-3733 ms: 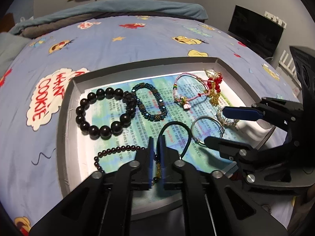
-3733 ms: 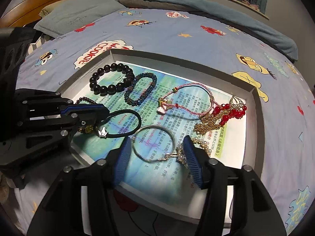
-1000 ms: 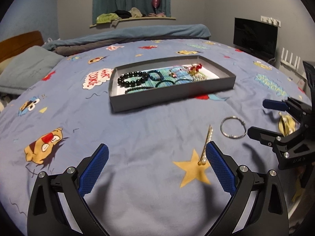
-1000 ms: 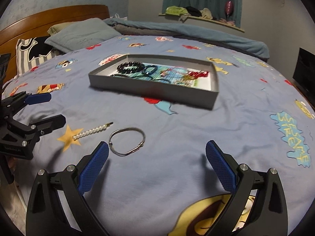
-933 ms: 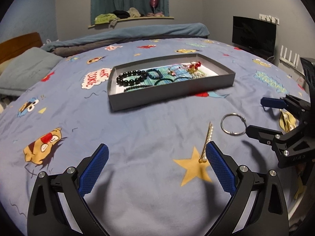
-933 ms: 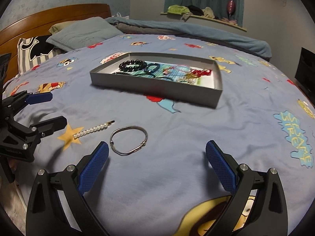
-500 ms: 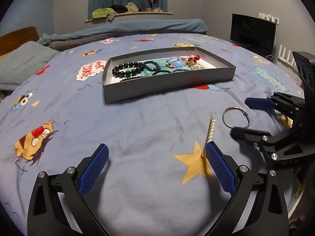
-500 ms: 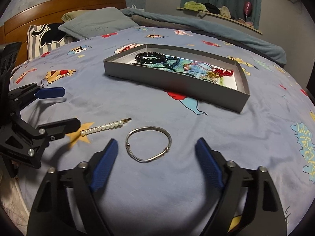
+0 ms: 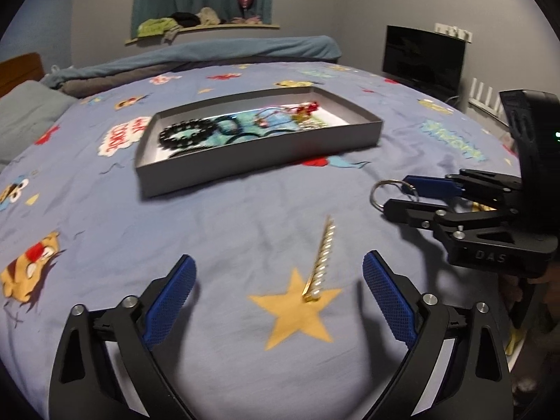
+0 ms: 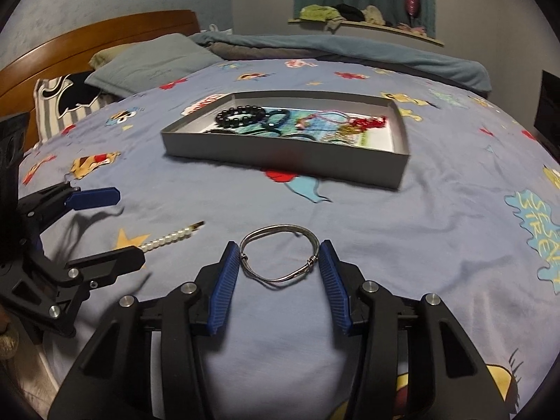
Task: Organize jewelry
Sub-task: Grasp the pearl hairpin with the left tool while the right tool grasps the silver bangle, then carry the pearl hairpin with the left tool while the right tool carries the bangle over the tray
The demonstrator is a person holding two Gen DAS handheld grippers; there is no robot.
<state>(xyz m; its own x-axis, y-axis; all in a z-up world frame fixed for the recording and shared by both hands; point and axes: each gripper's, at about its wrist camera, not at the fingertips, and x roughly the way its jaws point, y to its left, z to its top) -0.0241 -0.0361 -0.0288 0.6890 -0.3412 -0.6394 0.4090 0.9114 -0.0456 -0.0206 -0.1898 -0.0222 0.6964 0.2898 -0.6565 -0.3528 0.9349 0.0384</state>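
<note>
A silver wire bangle lies on the blue bedspread between the blue pads of my right gripper. The jaws are partly closed around it and the pads touch or nearly touch its sides. It also shows in the left wrist view. A pearl hair clip lies on a yellow star between the wide-open pads of my left gripper, which is empty. The clip also shows in the right wrist view. A grey tray further back holds black bead bracelets, a pink cord bracelet and red-and-gold jewelry.
The bedspread has cartoon prints. Pillows and a wooden headboard are at the left. A folded blue blanket lies behind the tray. A dark TV screen stands at the right.
Both grippers have moved forward and down toward the bed. My right gripper has closed in around the silver bangle. My left gripper has come up to the pearl clip, still wide open.
</note>
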